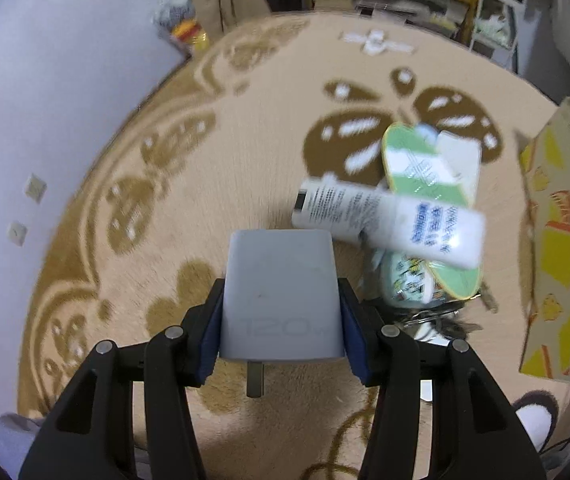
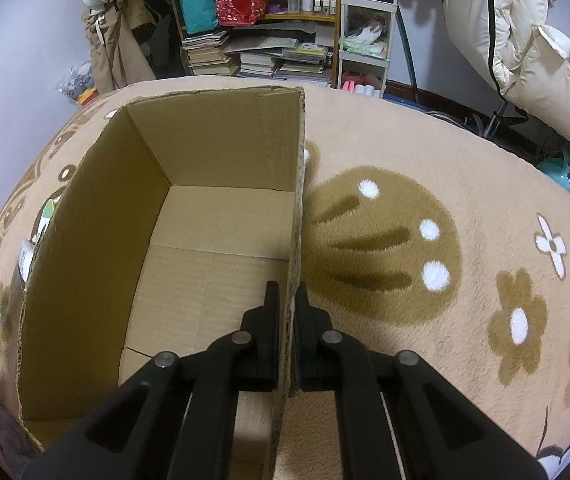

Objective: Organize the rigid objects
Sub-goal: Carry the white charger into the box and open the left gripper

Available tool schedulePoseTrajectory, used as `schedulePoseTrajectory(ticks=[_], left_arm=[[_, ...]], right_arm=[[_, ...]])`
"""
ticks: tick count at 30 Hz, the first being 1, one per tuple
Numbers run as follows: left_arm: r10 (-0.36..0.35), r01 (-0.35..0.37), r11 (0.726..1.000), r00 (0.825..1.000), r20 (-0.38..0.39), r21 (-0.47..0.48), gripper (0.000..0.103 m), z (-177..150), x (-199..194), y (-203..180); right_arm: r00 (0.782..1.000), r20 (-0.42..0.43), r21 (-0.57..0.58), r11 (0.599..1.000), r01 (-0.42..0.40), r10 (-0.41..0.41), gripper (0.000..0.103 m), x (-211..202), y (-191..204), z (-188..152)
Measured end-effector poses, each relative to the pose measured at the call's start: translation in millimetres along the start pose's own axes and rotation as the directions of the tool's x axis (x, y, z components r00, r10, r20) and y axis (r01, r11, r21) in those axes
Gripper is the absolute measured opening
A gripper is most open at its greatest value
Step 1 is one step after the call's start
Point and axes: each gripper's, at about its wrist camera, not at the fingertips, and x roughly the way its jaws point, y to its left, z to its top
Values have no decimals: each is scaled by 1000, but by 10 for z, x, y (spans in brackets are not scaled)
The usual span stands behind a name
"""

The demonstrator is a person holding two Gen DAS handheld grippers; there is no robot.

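Left gripper [image 1: 281, 316] is clenched on a grey charger [image 1: 281, 296], "120W" faintly readable, held above the rug [image 1: 225, 152]. Beyond the charger a blurred pile is seen: white tube [image 1: 389, 226], label unreadable, green insoles [image 1: 417, 172]. Only the right wrist view shows the cardboard box [image 2: 85, 240] interior; right gripper [image 2: 287, 300] is clamped on the box's wall.

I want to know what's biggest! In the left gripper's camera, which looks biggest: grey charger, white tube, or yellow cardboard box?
1. Yellow cardboard box, though partly cut off.
2. Grey charger, but it's nearest the camera, so unsure.
3. White tube.
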Motion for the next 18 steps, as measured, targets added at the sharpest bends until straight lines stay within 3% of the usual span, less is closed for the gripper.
schedulePoseTrajectory(ticks=[6, 18], left_arm=[[10, -14, 999, 995, 97, 42, 51, 33, -391, -178], [-102, 70, 985, 973, 208, 157, 51, 179, -1044, -1061]], right_arm=[[1000, 1, 0, 1000, 1, -1, 7, 1, 0, -5], [1000, 0, 0, 1000, 0, 0, 8, 3, 0, -9]])
